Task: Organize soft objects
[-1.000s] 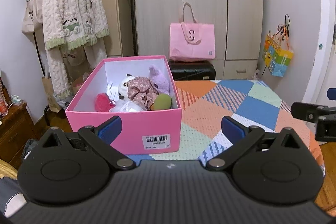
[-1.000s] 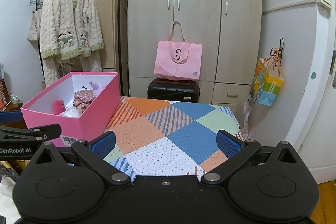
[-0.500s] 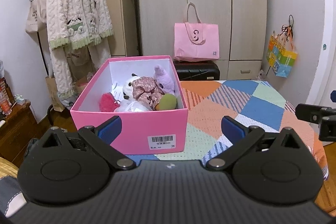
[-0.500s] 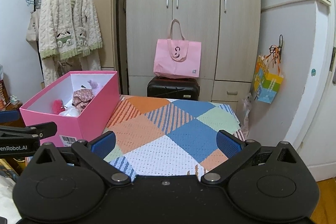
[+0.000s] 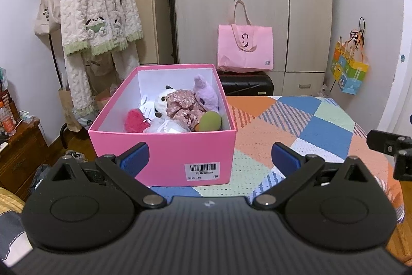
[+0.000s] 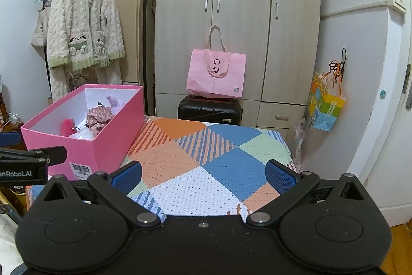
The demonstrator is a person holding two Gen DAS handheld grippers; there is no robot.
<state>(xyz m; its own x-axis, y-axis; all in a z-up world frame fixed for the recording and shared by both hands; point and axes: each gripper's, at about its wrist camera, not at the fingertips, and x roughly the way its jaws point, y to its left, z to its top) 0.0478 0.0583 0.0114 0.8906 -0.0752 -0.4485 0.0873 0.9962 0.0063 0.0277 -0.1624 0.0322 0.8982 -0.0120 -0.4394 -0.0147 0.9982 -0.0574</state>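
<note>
A pink box (image 5: 164,153) stands on the left part of the patchwork cloth (image 5: 296,125). It holds several soft toys: a purple plush (image 5: 206,94), a white plush (image 5: 162,105), a floral cloth piece (image 5: 182,105), a red fluffy one (image 5: 134,120) and a green one (image 5: 209,121). My left gripper (image 5: 209,159) is open and empty, just in front of the box. My right gripper (image 6: 203,174) is open and empty over the cloth (image 6: 206,159), to the right of the box (image 6: 103,146).
A black suitcase (image 6: 209,111) with a pink tote bag (image 6: 216,74) stands behind the table before the wardrobe (image 6: 231,17). A clothes rack with a white robe (image 5: 97,9) is at left. A colourful bag (image 6: 327,105) hangs at right.
Both grippers have drawn back and risen slightly; the box sits a little further right in the left wrist view. Both stay open and empty.
</note>
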